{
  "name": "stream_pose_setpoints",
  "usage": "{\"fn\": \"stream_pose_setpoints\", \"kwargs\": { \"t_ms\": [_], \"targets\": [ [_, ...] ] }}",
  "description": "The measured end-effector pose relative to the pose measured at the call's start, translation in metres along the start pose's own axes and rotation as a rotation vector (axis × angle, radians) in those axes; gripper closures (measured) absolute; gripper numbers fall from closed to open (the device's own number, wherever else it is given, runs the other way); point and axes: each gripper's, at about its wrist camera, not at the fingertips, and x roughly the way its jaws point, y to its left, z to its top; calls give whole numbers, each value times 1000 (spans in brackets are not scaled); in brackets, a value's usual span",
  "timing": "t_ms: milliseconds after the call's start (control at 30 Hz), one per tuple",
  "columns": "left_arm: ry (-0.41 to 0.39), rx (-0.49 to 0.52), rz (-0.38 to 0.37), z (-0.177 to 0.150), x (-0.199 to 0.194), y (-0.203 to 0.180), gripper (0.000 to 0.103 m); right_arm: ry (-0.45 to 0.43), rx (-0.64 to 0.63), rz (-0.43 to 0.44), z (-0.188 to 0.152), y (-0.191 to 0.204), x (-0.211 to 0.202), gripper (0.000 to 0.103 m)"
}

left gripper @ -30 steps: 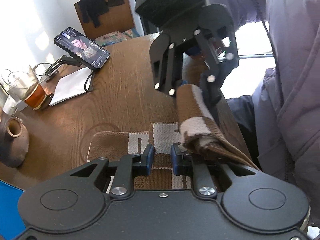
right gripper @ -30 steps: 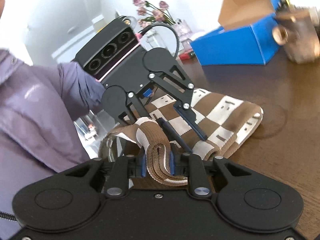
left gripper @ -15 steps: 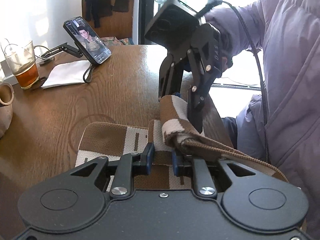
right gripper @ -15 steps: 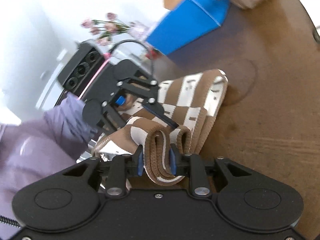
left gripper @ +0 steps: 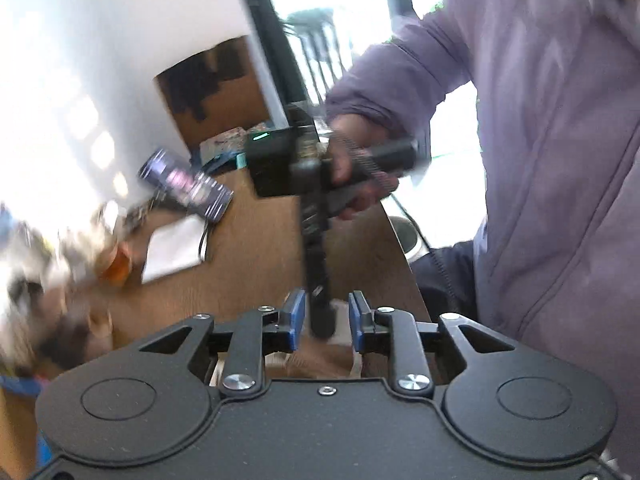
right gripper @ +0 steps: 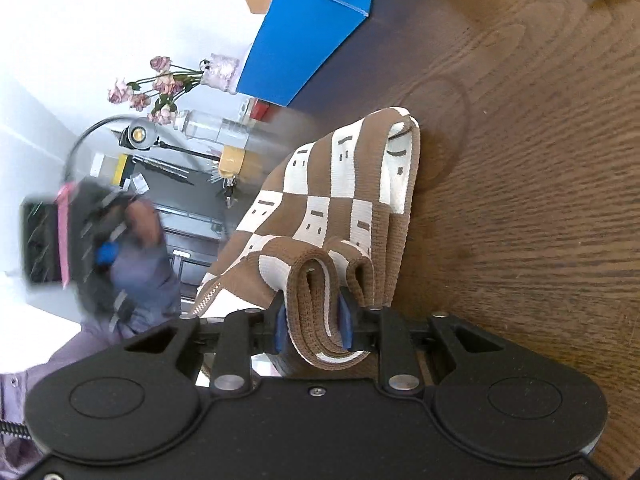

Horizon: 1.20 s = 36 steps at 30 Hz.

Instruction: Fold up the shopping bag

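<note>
The brown-and-white checkered shopping bag (right gripper: 332, 196) lies folded on the wooden table. My right gripper (right gripper: 313, 326) is shut on a bundle of its folded edge and strap. My left gripper (left gripper: 323, 322) is open and empty, lifted above the bag; only a scrap of the bag (left gripper: 320, 356) shows below its jaws. In the left wrist view the right gripper's fingers (left gripper: 318, 280) point down just ahead of my left jaws. In the right wrist view the left gripper (right gripper: 80, 248) is blurred, off to the left and away from the bag.
A blue box (right gripper: 316, 32) and a vase of flowers (right gripper: 160, 84) stand beyond the bag. A phone on a stand (left gripper: 186, 186), a white napkin (left gripper: 174, 248) and a glass of amber drink (left gripper: 116, 264) sit at the table's far left. The table edge (left gripper: 404, 256) runs at the right.
My left gripper has let go of the bag, opened and swung up and away. My right gripper keeps its hold and has rolled, with the bag pulled in closer.
</note>
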Motion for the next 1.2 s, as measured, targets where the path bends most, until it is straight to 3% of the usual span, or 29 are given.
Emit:
{"fn": "stream_pose_setpoints", "kwargs": {
  "t_ms": [67,200,400,500,767,867,1200],
  "targets": [
    [80,77,29,7,24,-14,77,-3,1,0,0,0,1,79],
    [209,108,74,2,62,-19,77,-16,3,8,0,-2,3,79],
    [249,167,137,2,65,-26,75,-28,8,25,-1,-9,0,80],
    [266,218,191,3,68,-31,54,-24,8,28,1,-9,0,80],
    [336,238,123,-5,83,-38,42,-24,10,9,1,-7,-1,80],
    [354,253,107,-14,91,-39,32,-39,23,11,0,-8,-1,81],
    [335,167,23,-18,93,-25,29,-104,62,14,-11,-8,-9,77]
  ]
}}
